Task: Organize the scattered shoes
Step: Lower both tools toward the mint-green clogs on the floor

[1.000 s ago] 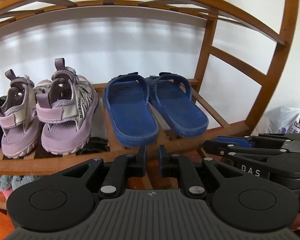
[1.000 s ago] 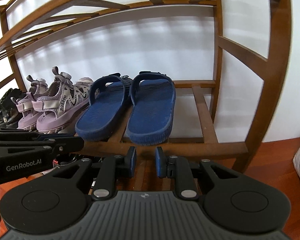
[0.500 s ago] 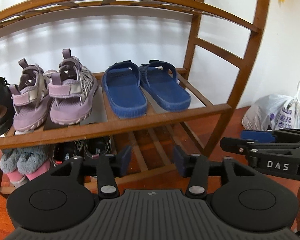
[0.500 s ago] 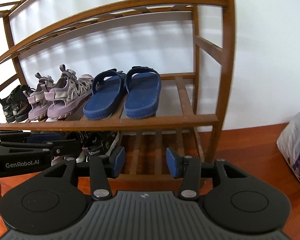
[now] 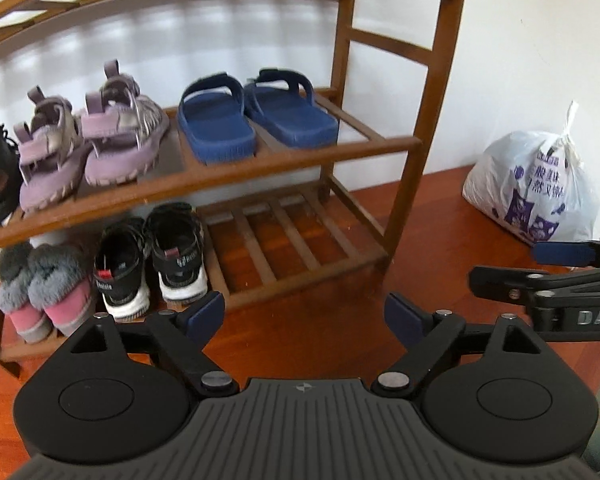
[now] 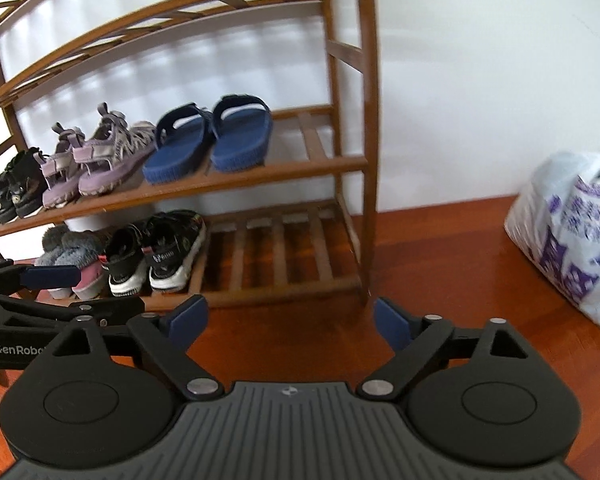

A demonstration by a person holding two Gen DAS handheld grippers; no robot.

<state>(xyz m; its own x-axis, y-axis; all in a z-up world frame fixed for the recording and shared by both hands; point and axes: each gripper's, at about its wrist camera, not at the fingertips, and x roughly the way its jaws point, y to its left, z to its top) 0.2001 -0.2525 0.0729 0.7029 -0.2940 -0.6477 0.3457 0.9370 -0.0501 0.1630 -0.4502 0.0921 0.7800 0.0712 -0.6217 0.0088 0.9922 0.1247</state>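
Shoes (image 5: 216,120) racked; "DAS" hand-held gripper (image 5: 560,280)

Bright daylight — slight blur, fisheye-warped.

Wooden shoe rack (image 5: 404,148) on a reddish wood floor (image 5: 440,216). Middle shelf: black shoes (image 6: 16,188), purple sandals (image 5: 88,140), blue slides (image 5: 256,116). Bottom slats: furry grey-pink slippers (image 5: 40,288), black sneakers (image 5: 152,256). Off to the right on the floor, a tied white plastic bag (image 5: 536,188).
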